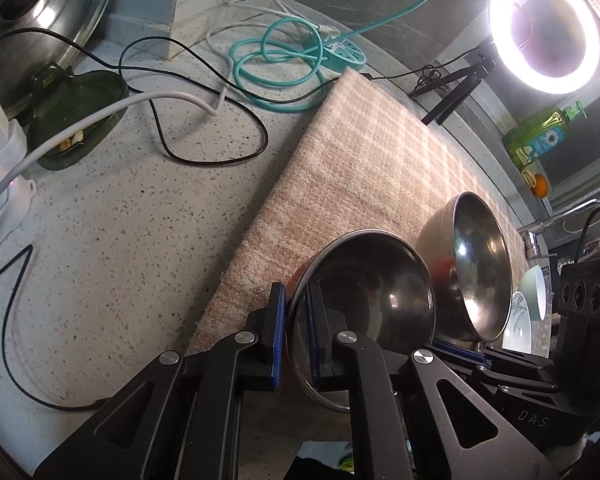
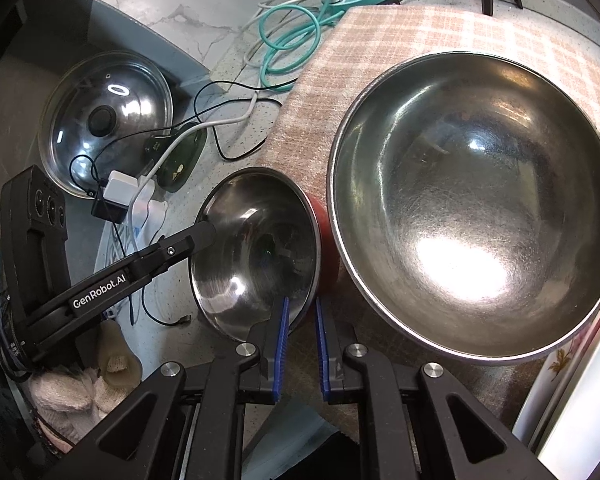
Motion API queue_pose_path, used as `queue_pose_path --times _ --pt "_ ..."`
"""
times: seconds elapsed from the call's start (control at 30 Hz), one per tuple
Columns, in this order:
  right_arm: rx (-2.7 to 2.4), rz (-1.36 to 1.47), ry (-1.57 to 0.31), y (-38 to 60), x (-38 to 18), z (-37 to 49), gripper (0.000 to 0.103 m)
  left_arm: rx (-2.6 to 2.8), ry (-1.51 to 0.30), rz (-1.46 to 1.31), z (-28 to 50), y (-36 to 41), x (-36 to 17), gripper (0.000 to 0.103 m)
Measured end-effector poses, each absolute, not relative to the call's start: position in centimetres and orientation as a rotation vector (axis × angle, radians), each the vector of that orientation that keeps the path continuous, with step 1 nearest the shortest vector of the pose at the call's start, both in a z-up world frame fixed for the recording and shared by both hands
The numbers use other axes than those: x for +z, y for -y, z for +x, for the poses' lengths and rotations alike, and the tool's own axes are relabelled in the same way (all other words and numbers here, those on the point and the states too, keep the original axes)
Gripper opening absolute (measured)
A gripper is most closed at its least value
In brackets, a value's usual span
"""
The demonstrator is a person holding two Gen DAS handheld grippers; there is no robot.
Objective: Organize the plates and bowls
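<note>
Gripping the rim of the small bowl (image 1: 364, 300), the left gripper (image 1: 298, 334) has one pad outside the wall and one inside, closed tight on the steel. The right gripper (image 2: 300, 344) holds the same bowl at its near rim, one pad inside and one outside; a narrow gap shows between its pads, so I judge it is closed on the rim, but the contact itself is not fully clear. The small bowl is tilted, at the near left edge of the checked mat (image 1: 364, 152), just beside the big bowl (image 2: 472, 204), which rests on the mat.

I judge the task is at an early or middle step: the two steel bowls are not yet nested. At the far right of the left view, a white bowl (image 1: 534, 292) and a patterned plate (image 1: 518, 320) are also waiting.

The mat is free behind the bowls, so there is room to move there. The rim of the big bowl is very close to the small one and could be hit. On the left, cables (image 1: 204, 132) lie over the counter (image 1: 112, 240), and a glass lid (image 2: 108, 120) stands further away.
</note>
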State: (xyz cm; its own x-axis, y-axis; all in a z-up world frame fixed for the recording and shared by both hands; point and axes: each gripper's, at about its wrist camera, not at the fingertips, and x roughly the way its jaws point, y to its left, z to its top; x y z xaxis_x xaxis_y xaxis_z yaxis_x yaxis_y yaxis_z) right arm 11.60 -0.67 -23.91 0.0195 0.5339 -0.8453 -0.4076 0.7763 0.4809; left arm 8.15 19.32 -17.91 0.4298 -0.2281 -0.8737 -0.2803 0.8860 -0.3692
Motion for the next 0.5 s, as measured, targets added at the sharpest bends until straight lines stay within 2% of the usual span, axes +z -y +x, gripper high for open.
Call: queue_pose_path --times 0.5 --pt "0.731 0.112 -1.363 0.50 -23.82 11.39 0.012 0.036 -1.136 -0.525 7.94 -19.45 -17.76 0.008"
